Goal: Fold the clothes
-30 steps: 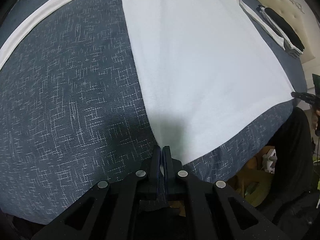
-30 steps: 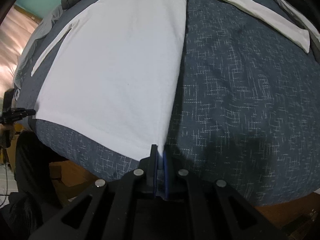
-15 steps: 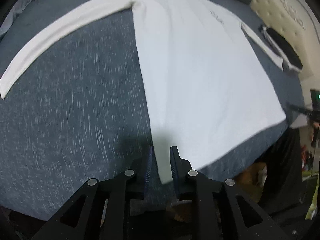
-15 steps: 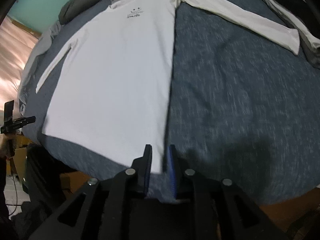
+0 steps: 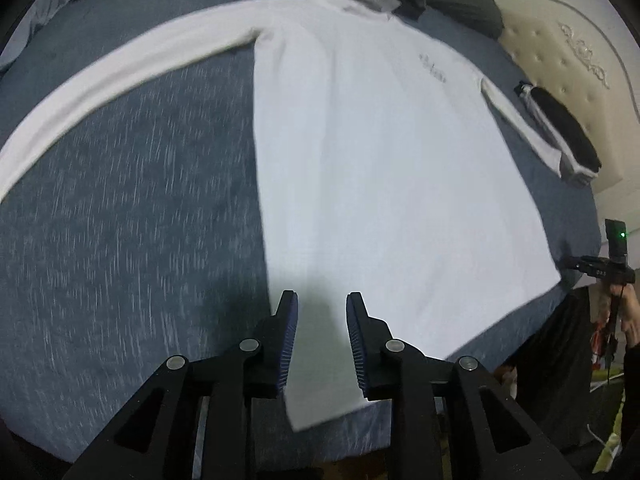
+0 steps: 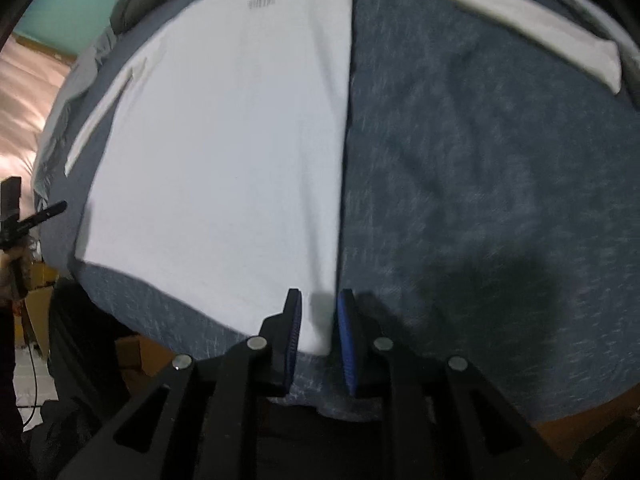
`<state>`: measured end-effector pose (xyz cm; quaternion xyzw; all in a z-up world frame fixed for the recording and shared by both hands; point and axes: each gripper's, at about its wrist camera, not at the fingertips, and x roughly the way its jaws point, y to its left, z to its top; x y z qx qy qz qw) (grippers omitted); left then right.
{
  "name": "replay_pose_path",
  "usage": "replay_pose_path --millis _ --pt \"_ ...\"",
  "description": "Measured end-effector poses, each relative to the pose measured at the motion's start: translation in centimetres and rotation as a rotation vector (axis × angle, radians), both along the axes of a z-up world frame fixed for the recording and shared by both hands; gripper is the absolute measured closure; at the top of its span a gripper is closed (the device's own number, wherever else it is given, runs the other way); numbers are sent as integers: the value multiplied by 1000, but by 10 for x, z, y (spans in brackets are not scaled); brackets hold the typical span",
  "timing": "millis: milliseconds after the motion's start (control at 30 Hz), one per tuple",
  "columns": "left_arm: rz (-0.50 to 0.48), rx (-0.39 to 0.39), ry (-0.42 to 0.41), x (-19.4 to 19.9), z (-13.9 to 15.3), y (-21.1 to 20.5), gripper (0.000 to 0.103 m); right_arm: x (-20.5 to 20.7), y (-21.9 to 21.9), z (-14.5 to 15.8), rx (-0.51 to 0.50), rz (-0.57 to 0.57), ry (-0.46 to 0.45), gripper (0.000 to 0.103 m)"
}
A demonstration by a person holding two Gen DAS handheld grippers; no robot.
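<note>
White long-sleeved shirt (image 5: 380, 168) lay flat on dark blue bedspread (image 5: 120, 240), sleeves out, hem at near edge. Left gripper (image 5: 322, 300) spread over one hem corner, gripping nothing. Right gripper (image 6: 319, 298) spread over other corner, gripping nothing. Folded black-and-white garment (image 5: 560, 128) near headboard (image 5: 568, 60).

The long-sleeved shirt (image 5: 380, 152) is plain white with a small dark print (image 6: 262, 0) at the chest. Under it the bedspread (image 5: 120, 220) is dark blue, flecked with short white dashes. Far right, folded clothes (image 5: 560, 128) are black and white, against a cream tufted headboard (image 5: 560, 40). Gripper pads (image 6: 346, 344) are blue on black.
</note>
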<state>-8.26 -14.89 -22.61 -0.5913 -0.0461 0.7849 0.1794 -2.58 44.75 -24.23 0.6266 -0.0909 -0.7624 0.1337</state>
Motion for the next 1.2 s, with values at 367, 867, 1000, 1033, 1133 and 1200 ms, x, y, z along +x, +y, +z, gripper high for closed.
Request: replay_pose_path --millis 367,867,1000,1033,1133,1200 --pt "86 88 125 -57 10 31 74 -53 144 55 -48 -485 274 71" --pt "168 132 225 -121 -26 71 65 -136 236 0 128 -713 264 52" --pt "159 137 216 -127 -42 84 65 -149 241 -14 173 -721 258 52" --pt "150 134 215 -127 -46 88 65 -152 242 -17 185 -723 256 52" --pt "126 127 209 -127 -55 98 65 -161 246 -26 224 -736 251 51" --pt "118 137 198 -127 -61 102 65 -163 249 -30 281 -750 243 51"
